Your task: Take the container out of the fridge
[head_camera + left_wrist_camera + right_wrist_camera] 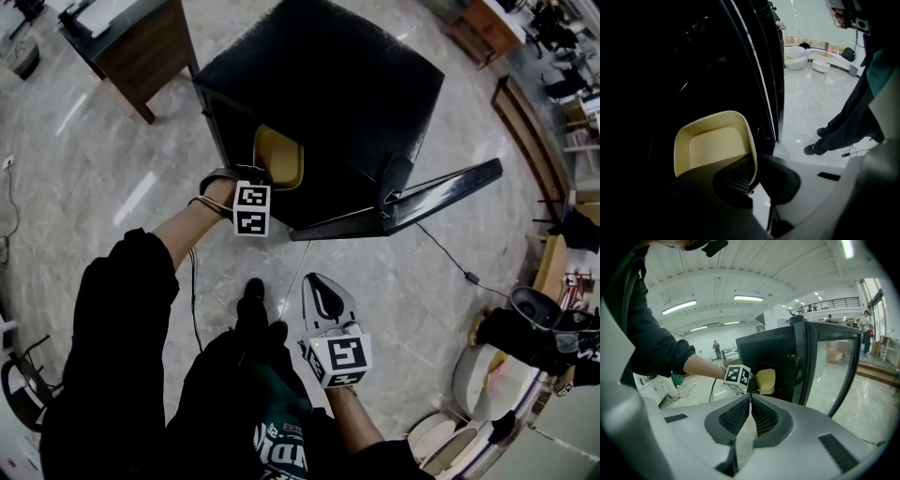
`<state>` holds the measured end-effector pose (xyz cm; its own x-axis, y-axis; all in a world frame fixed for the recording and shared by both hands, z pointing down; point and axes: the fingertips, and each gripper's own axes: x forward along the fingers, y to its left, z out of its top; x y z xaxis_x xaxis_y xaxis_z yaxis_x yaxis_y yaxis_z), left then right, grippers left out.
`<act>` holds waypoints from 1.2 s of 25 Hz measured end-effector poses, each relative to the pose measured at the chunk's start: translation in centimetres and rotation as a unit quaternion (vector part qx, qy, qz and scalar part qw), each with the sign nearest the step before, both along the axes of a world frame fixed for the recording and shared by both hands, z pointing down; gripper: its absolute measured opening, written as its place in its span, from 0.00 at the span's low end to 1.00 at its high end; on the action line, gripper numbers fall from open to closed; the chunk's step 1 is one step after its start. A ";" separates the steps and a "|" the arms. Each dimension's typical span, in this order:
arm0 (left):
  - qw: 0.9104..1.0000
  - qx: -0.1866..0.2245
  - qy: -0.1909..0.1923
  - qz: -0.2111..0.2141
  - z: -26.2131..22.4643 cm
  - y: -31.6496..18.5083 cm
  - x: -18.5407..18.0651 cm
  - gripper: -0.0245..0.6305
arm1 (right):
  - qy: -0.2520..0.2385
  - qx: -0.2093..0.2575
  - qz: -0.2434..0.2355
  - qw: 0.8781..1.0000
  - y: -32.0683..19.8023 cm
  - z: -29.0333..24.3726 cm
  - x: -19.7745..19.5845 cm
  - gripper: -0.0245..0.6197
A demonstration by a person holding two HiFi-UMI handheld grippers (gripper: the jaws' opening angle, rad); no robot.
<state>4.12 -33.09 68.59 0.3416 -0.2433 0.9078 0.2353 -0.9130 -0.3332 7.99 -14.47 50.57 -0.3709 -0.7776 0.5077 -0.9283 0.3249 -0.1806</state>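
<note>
1. Left gripper (752, 174): jaws clamped on the right rim of the cream container (712, 145), lower centre of frame.
2. Container interior: only its bare floor shows.
3. Container location: at the fridge (319, 84) opening, upper centre of the head view.
4. Right gripper (749, 401): jaws together, well apart from the container.

Bright ceiling lamps (748, 298) give even light, but the fridge (328, 94) interior is almost black. All views bend strongly at the edges.
</note>
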 end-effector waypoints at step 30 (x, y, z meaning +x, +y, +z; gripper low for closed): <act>0.998 -0.012 -0.036 0.058 -8.6 12.0 -5.4 0.07 | -0.028 0.016 0.049 0.998 3.0 -0.8 2.0 0.09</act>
